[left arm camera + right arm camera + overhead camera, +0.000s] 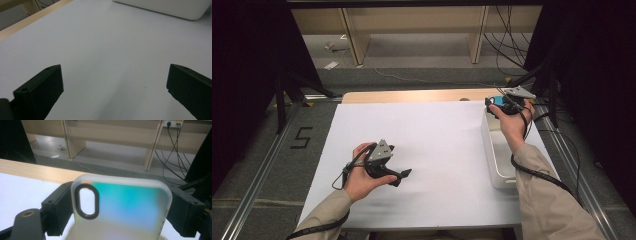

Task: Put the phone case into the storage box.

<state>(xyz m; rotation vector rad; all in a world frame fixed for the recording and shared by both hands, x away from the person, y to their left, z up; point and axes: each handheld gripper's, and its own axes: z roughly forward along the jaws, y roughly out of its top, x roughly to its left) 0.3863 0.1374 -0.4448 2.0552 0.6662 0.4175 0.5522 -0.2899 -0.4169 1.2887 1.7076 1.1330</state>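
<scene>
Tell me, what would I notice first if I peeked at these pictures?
Probably the frosted, blue-green shimmering phone case, clamped in the right gripper above the white plastic bin at the table's right edge. Next, the left gripper resting with jaws wide apart on the big white table sheet.

My left hand [359, 180] holds the left gripper [399, 176] low over the table, pointing right, jaws spread wide with nothing between them. My right arm's stretched forward to the far right side, right hand [512, 125] keeping the right gripper [490, 104] raised, its jaws clamped on both edges of a phone case [122, 207]
</scene>
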